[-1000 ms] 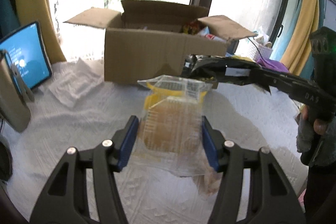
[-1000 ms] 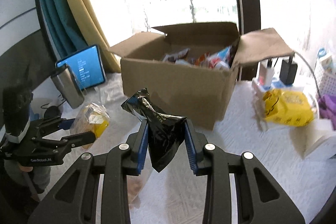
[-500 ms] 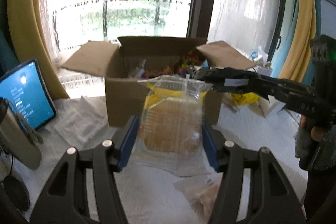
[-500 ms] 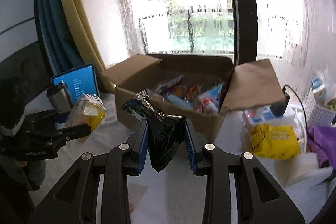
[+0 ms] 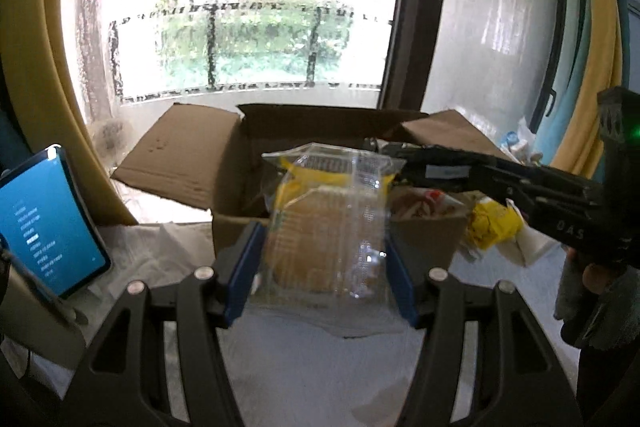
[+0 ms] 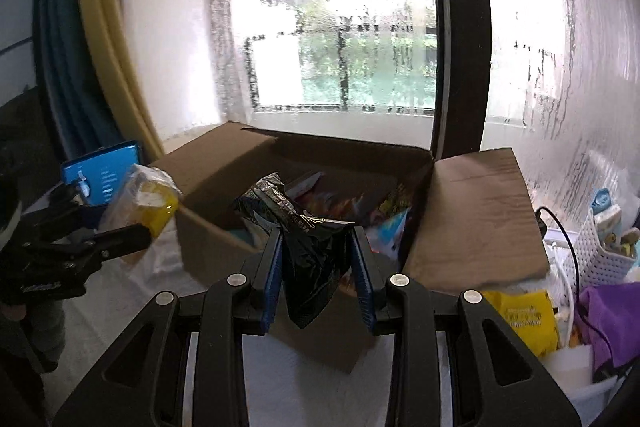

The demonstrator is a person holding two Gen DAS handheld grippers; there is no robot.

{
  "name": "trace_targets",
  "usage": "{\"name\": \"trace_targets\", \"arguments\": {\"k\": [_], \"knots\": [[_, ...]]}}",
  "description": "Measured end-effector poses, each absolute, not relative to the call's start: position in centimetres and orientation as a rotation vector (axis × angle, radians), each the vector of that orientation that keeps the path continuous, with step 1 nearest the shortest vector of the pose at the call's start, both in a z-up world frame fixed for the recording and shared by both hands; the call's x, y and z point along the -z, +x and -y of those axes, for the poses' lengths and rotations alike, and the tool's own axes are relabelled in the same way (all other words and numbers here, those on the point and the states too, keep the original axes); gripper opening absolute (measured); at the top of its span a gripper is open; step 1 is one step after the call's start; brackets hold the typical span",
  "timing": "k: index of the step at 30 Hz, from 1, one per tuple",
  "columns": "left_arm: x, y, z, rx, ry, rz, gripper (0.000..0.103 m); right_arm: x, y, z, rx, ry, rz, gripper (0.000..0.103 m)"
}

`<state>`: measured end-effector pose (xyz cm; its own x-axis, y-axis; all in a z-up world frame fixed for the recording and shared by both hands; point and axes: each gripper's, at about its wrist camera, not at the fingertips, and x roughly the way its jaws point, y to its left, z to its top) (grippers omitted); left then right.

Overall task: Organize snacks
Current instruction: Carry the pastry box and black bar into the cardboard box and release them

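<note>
A: What do the left tongs have?

B: They are clenched on a clear plastic packet with a golden-brown cake and yellow print, blue pads pressing both its sides. The packet hangs above the white cloth-covered tabletop, just in front of the open brown cardboard box.

A: And the right tongs?

B: Clamped on a crumpled black foil snack bag, its top poking up over the near rim of the box. From the left view they reach out over the box opening.

A: What's in the box?

B: Bright snack wrappers, heaped; I cannot tell them apart.

A: Anything around it?

B: A blue-lit tablet stands at the left. At the right lie a yellow snack packet, a white lattice basket and a purple cloth.
</note>
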<state>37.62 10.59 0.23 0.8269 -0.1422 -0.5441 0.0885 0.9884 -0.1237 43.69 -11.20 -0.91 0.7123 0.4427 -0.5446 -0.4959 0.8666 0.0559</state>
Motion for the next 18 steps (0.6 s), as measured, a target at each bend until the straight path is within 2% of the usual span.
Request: {"name": "trace_targets", "arguments": {"k": [18], "knots": [[1.8, 49.7, -13.4, 0.086, -0.125, -0.662, 0.061, 3.8, 54.2, 8.3, -0.418, -0.11, -0.641, 0.034]]}}
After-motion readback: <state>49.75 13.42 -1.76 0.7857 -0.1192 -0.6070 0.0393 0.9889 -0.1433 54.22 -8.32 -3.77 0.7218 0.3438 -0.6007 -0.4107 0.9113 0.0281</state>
